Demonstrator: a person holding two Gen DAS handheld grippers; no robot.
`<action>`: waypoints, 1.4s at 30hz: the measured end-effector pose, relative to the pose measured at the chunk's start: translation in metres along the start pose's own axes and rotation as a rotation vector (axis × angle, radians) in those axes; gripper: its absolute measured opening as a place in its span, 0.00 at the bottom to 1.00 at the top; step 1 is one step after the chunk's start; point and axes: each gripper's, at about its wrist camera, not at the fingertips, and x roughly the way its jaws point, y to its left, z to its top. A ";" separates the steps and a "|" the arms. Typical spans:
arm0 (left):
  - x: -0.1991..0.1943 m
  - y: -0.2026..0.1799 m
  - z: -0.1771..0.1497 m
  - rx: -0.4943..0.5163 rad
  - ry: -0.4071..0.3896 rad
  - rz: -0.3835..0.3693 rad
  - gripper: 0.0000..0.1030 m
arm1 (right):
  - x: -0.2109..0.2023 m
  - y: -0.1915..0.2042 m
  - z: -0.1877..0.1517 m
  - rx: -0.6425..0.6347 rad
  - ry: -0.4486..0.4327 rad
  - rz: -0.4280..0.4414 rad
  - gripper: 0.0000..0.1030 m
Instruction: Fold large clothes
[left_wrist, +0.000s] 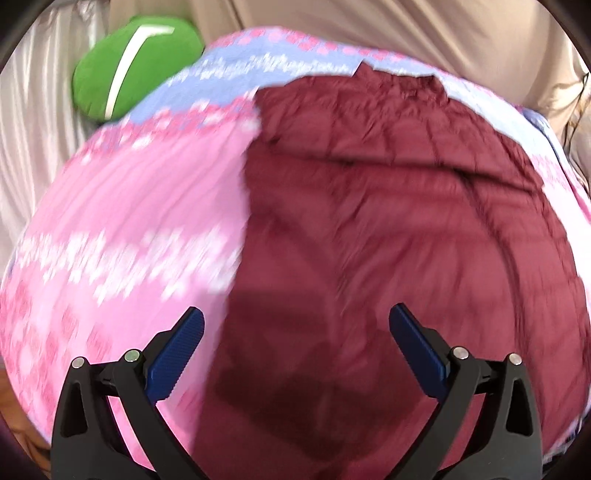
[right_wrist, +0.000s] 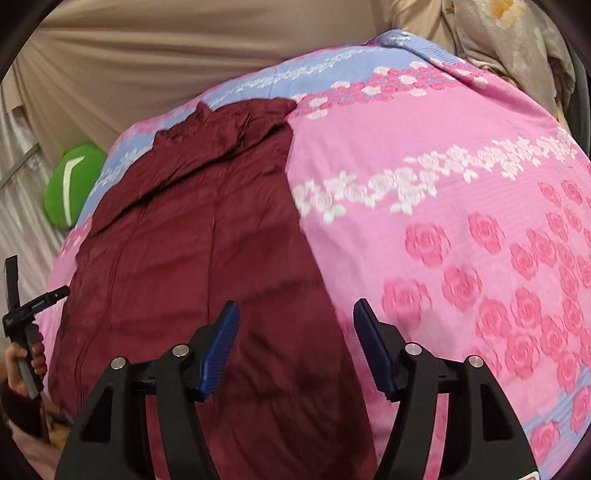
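Note:
A dark maroon quilted garment (left_wrist: 388, 229) lies spread on a pink and lilac rose-print bedspread (left_wrist: 122, 206). It also shows in the right wrist view (right_wrist: 192, 251) on the same bedspread (right_wrist: 443, 206). My left gripper (left_wrist: 297, 325) is open and empty, held above the garment's left edge. My right gripper (right_wrist: 295, 317) is open and empty, held above the garment's right edge. The left view is blurred.
A green cushion with a white stripe (left_wrist: 136, 66) lies beyond the bedspread's far left corner, also in the right wrist view (right_wrist: 72, 184). Beige fabric (right_wrist: 147, 59) hangs behind the bed. A hand holding the other gripper's handle (right_wrist: 26, 332) is at the left edge.

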 end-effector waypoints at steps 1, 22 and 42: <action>-0.004 0.013 -0.012 -0.012 0.030 -0.013 0.95 | -0.005 -0.003 -0.009 -0.016 0.026 0.010 0.62; -0.033 0.029 -0.089 -0.007 0.105 -0.440 0.67 | -0.028 -0.018 -0.065 -0.069 0.086 0.118 0.70; -0.221 0.051 -0.065 -0.107 -0.532 -0.744 0.04 | -0.199 -0.008 -0.044 -0.125 -0.601 0.556 0.04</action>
